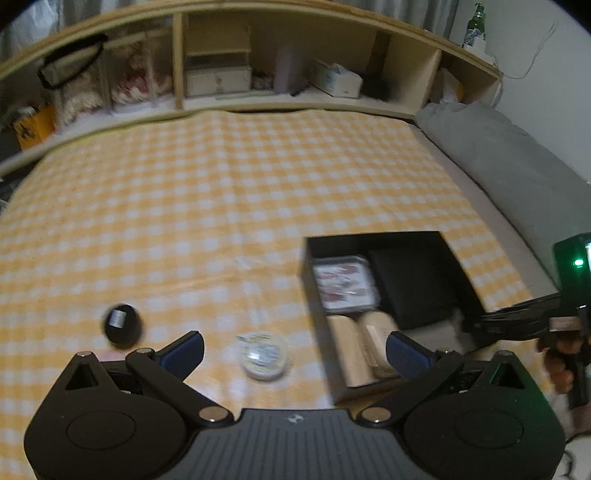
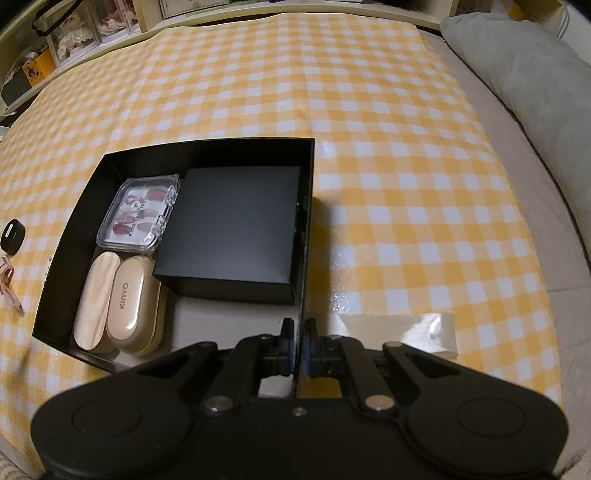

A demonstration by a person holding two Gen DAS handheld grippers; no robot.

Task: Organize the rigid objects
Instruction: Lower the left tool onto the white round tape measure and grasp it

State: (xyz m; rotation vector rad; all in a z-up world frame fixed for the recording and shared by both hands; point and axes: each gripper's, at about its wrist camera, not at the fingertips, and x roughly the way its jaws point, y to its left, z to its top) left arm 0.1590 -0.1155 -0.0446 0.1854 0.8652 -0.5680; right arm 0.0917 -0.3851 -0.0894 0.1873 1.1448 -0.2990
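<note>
Currently, the right tongs (image 2: 300, 345) are clamped on the wall of the black cardboard tray (image 2: 307, 236). Ahead of the open, empty left tongs (image 1: 293, 350), a small round white plastic tin (image 1: 264, 355) lies on the yellow checked cloth (image 1: 221, 206); light, rigid and probably slippery, it should be gripped across its rim.

A yellow-and-white checked cloth (image 1: 229, 192) covers the bed. At twelve o'clock runs a low wooden shelf unit (image 1: 177, 62) with open compartments, pale curtains (image 1: 74, 14) behind it. At three o'clock a grey pillow (image 1: 509, 162) lies beside a white wall (image 1: 535, 66), under dim light.
</note>
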